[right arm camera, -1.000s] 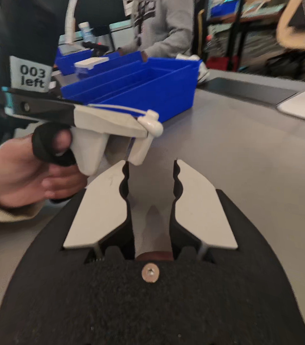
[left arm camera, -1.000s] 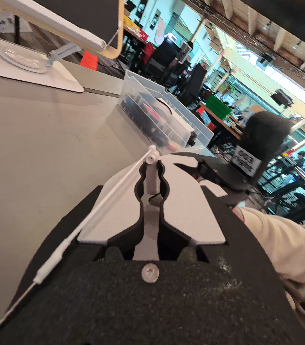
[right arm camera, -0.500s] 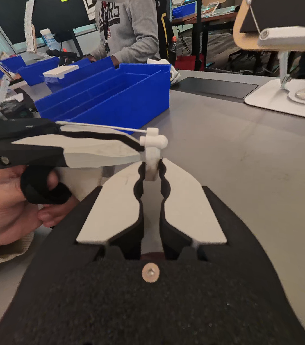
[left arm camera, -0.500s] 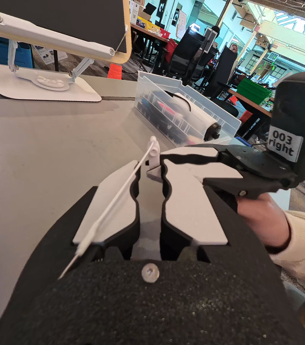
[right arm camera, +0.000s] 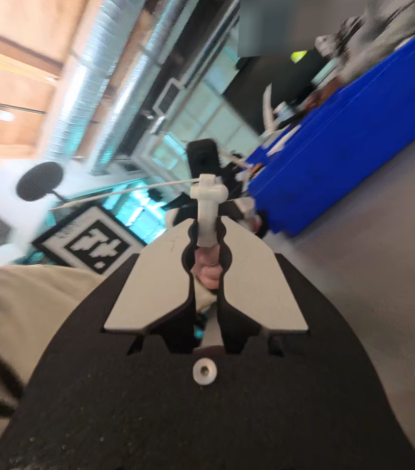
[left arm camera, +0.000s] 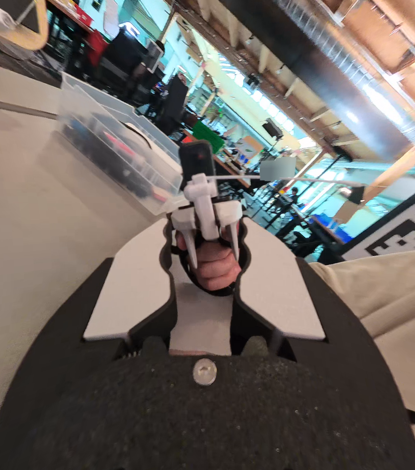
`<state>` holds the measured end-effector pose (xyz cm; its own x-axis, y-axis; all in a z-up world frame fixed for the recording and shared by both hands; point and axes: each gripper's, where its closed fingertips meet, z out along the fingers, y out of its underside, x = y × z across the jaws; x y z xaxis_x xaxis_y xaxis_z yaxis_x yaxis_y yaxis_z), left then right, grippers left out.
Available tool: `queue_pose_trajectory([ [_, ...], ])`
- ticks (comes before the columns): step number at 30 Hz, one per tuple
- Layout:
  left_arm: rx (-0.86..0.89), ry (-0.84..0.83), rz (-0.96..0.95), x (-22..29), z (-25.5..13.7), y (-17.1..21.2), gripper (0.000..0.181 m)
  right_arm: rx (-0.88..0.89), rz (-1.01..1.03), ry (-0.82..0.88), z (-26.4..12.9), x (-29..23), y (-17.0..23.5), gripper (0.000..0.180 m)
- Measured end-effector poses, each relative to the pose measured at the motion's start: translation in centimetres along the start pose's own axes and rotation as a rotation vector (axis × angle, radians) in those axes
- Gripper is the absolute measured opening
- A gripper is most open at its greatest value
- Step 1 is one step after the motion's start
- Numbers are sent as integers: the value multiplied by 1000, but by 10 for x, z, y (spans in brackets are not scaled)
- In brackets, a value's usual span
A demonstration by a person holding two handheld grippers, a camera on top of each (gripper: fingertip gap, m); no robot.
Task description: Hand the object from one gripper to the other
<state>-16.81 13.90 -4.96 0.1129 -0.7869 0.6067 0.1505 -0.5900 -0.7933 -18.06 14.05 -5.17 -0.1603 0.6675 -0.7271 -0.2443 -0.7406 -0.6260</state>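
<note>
- The right gripper (right arm camera: 207,235) is clamped on the stem of a white plastic object (right arm camera: 207,203), a thin rod sticking out sideways from its head.
- The left gripper (left arm camera: 205,235) faces it, fingers spread wide, holding nothing.
- A blue bin (right arm camera: 341,162) sits on the grey table (right arm camera: 379,292); a clear bin (left arm camera: 115,152) stands opposite.

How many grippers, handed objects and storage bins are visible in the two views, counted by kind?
Grippers: 2, the left gripper with fingers apart, the right gripper shut on the object
White T-shaped part with a thin rod: 1
Storage bins: 2, the clear bin and the blue bin
Total: 5
</note>
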Motion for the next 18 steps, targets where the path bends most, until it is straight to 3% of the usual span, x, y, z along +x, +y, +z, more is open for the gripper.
queue_pose_trajectory([
  [6, 10, 180, -72, 22, -3, -4, 50, -104, 75, -161, 21, -22, 27, 14],
  [8, -3, 204, -93, 24, -3, -2, 48, -111, 79, -134, 23, -17, 30, 14],
  [11, -32, 181, -76, 19, -3, 2, 26, -127, 55, -114, 24, -16, 33, 14],
  [18, -70, 129, -66, 11, -2, 6, 26, -138, -32, -25, 26, -8, 34, 14],
])
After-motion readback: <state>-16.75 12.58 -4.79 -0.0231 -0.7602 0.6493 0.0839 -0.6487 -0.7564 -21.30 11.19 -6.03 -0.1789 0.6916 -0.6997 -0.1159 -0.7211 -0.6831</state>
